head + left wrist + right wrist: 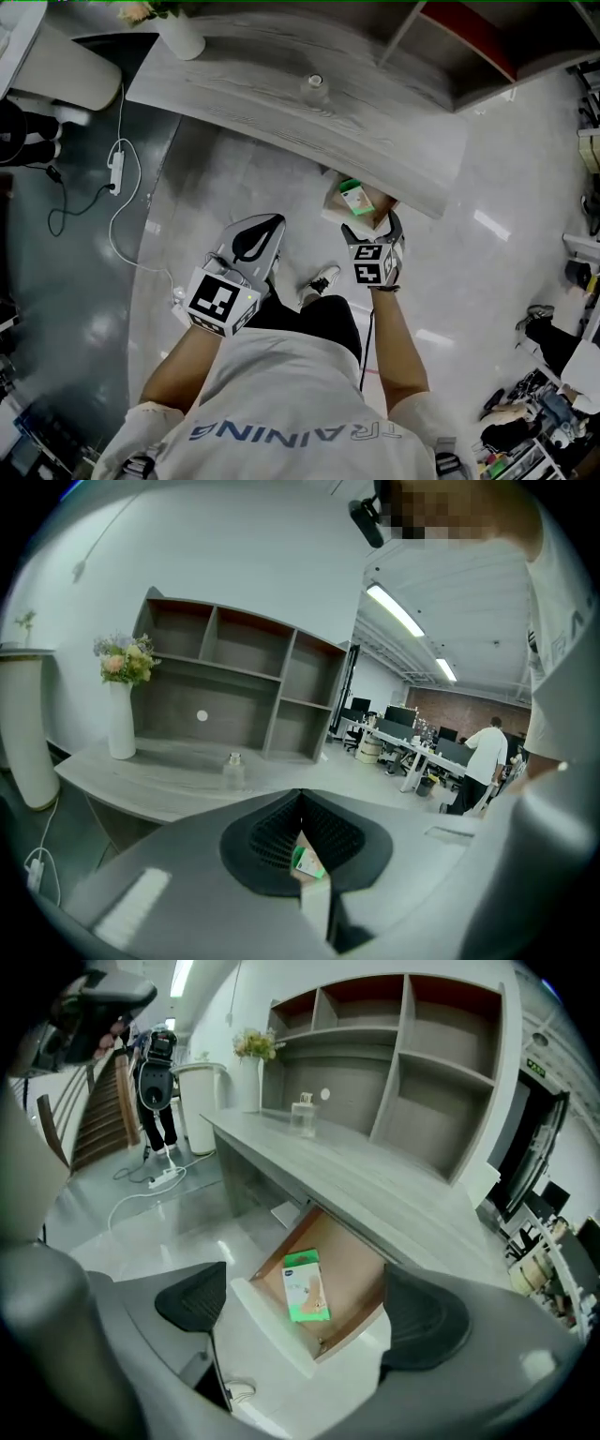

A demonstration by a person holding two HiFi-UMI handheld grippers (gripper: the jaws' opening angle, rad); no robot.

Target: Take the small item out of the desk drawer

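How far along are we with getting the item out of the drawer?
Done: the drawer stands pulled open under the desk, with the small green-and-white box lying flat inside. In hand: the right gripper hangs over the drawer, jaws wide apart, box in line between them but untouched. The left gripper is shut and empty. Left: lower onto the box, close, and lift it out.
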